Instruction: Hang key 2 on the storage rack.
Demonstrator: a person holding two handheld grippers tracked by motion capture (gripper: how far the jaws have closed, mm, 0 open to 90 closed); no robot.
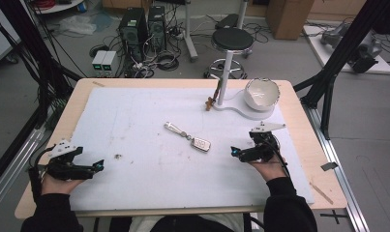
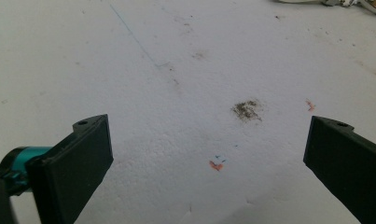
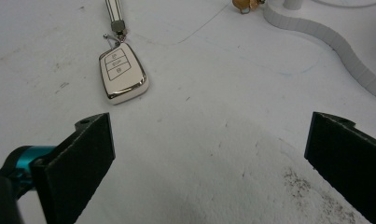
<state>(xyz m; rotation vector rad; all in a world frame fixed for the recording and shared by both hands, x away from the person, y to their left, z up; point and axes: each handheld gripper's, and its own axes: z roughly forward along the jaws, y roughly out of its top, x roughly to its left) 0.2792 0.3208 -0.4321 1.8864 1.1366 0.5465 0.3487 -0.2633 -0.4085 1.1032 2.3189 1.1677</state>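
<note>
Left gripper (image 1: 98,166) at 8 o'clock on the mat (image 1: 134,111), jaws wide and empty; one key fob (image 1: 201,144) with strap lies mid-mat; right gripper (image 1: 234,152) at 4 o'clock, jaws wide, empty, fob near, toward its 11 in the right gripper view (image 3: 122,76). Step looks like the approach before pickup: next the right needs to advance, straddle the fob and close. Count: one fob, one bowl (image 1: 262,93) at 1 o'clock on one stand (image 1: 231,107), two grippers.

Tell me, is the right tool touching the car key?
Apart. The right gripper view shows bare white mat between the open right tool and the car key.
</note>
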